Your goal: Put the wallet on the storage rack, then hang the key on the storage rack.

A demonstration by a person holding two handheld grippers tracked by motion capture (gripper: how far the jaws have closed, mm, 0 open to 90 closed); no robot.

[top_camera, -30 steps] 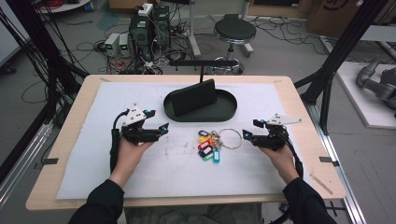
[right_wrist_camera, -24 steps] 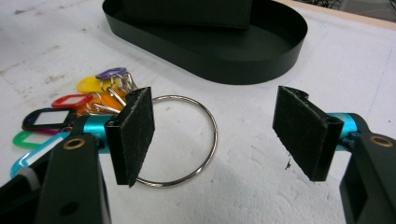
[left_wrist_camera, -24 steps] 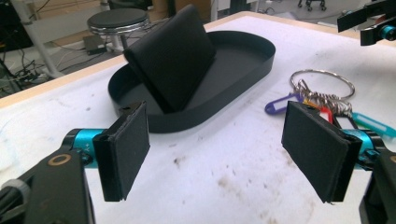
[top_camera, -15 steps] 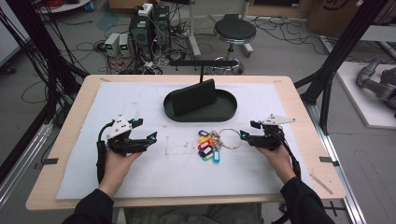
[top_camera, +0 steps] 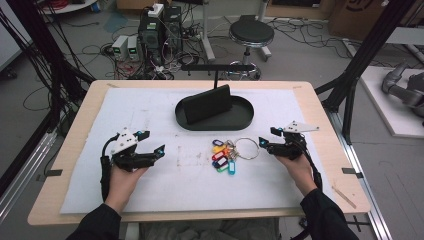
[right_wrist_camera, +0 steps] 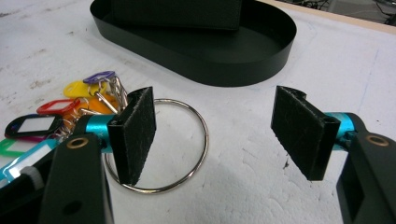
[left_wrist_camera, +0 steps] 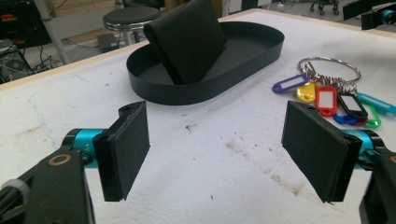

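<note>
A: What lay on the table, left to right?

B: The left gripper (top_camera: 156,151) rested wide open, holding nothing. The keys (top_camera: 226,155) lay on the mat just in front of the tray (top_camera: 244,117). The right gripper (top_camera: 263,144) was wide open too, empty, beside the ring (right_wrist_camera: 187,140).

A: How far along?

B: Likely just starting; the keys were not yet grasped

Beside the matt black tray (top_camera: 246,116), the key ring (right_wrist_camera: 187,140) is shiny smooth metal with glossy coloured plastic tags (top_camera: 222,156), lying on a rough white foam-like mat (top_camera: 150,110) over a wooden table (top_camera: 320,115).
</note>
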